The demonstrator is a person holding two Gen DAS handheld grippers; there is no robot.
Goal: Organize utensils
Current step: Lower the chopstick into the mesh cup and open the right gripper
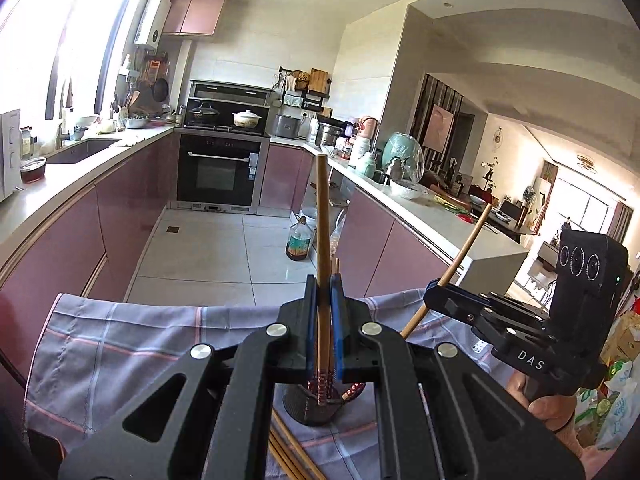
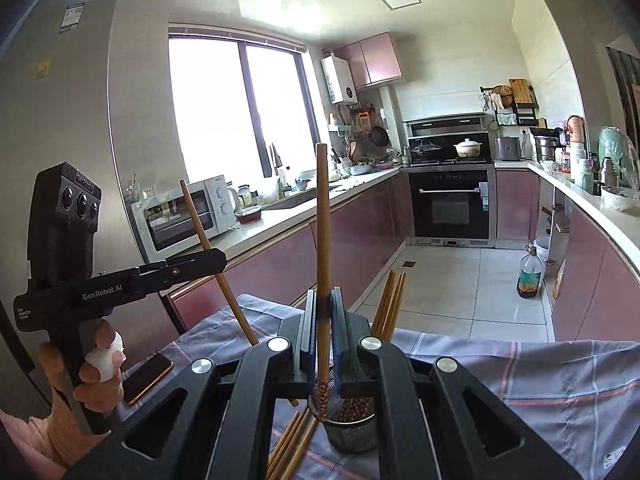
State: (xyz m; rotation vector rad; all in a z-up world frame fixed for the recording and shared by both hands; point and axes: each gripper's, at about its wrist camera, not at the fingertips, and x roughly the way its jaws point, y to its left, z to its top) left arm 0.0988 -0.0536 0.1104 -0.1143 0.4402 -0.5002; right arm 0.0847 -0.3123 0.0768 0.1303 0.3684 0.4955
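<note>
Both hand-held grippers are clamping one chopstick each: left hand-held gripper [image 1: 323, 292], right hand-held gripper [image 2: 325, 308]. Each chopstick [image 1: 322, 216] is standing near-upright, patterned end pointing down toward the mesh holder [image 2: 352, 428] just below.

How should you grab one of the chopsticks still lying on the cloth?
Pinch a loose chopstick across its thin width, near its plain wooden middle, coming down from above. It lies flat on the cloth among others, so its sides are easiest to reach from the top.

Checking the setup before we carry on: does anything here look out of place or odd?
Loose chopsticks lie scattered on the checked cloth beside the mesh holder instead of inside it. A phone lies at the cloth's edge, an odd thing among utensils.
</note>
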